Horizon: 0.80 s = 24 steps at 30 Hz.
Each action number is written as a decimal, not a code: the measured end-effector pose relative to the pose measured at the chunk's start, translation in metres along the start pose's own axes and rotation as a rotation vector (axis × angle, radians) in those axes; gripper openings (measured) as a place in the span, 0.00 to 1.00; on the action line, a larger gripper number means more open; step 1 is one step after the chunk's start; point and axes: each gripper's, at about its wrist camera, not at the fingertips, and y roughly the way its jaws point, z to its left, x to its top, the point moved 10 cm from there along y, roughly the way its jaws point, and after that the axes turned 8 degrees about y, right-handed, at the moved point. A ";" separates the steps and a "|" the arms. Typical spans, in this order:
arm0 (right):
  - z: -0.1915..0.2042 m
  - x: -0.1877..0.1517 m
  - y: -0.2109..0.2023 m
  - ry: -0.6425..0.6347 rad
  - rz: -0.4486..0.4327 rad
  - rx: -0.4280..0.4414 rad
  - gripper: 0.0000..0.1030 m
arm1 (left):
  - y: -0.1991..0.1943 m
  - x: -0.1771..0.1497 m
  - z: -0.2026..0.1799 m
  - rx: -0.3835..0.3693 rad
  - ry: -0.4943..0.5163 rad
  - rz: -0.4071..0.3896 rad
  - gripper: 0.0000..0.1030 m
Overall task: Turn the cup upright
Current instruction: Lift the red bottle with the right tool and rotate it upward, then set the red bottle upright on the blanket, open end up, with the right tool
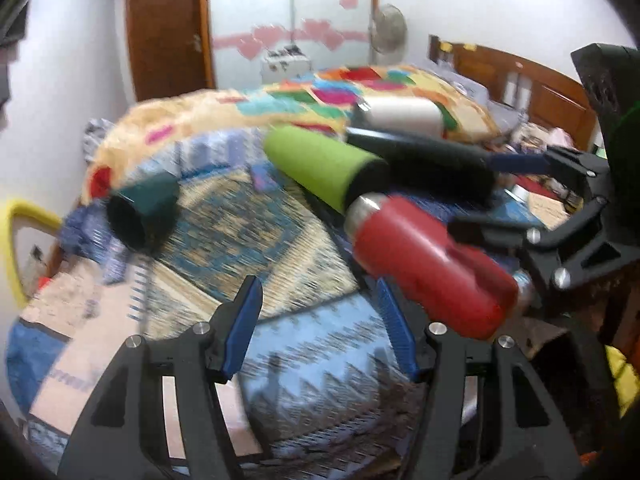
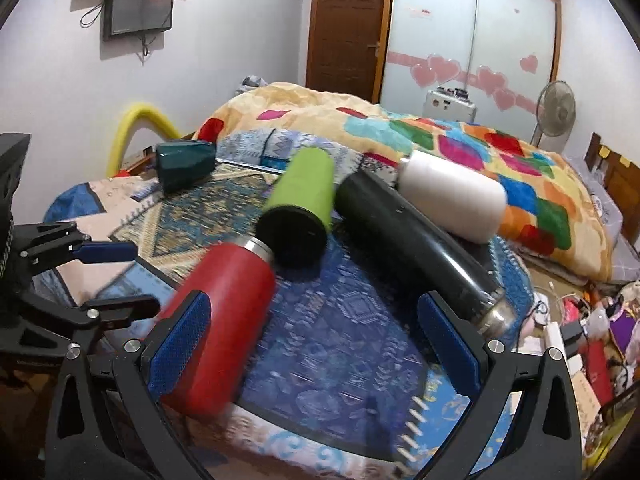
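Right hand-held gripper [image 2: 316, 344], black frame with blue ribbed pads: jaws spread wide, nothing clamped; its left pad [image 2: 180, 344] lies against the side of the red metal flask. Seen from the left wrist camera, this gripper [image 1: 516, 192] reaches in from the right edge.

Left hand-held gripper [image 1: 320, 324], same build: jaws apart, holding nothing, poised above the patterned blue and tan woven mat [image 1: 240, 220]. In the right wrist view it [image 2: 116, 276] enters from the left edge, near the red flask's side.

Red metal flask [image 2: 224, 320] with a silver collar: lying on its side on the mat, collar end just beside the green flask's black base.

Lime-green cylindrical flask [image 2: 304, 196] with a black end: lying on its side, between the red flask and the black one.

Long black cylindrical flask [image 2: 412, 240] with a steel end: lying on its side, steel end near the right gripper's right pad [image 2: 448, 344].

White rounded bottle [image 2: 452, 200]: lying on its side at the far edge, against the multicoloured quilt [image 2: 460, 148].

Dark teal faceted cup [image 2: 184, 160]: lying tipped over at the far left corner of the mat, well apart from both grippers; in the left wrist view its dark mouth [image 1: 132, 220] faces the camera.

Both views are motion-blurred.
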 end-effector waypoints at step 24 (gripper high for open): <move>0.049 -0.023 0.053 -0.069 0.354 0.135 0.57 | -0.020 -0.006 0.030 0.064 -0.038 -0.089 0.58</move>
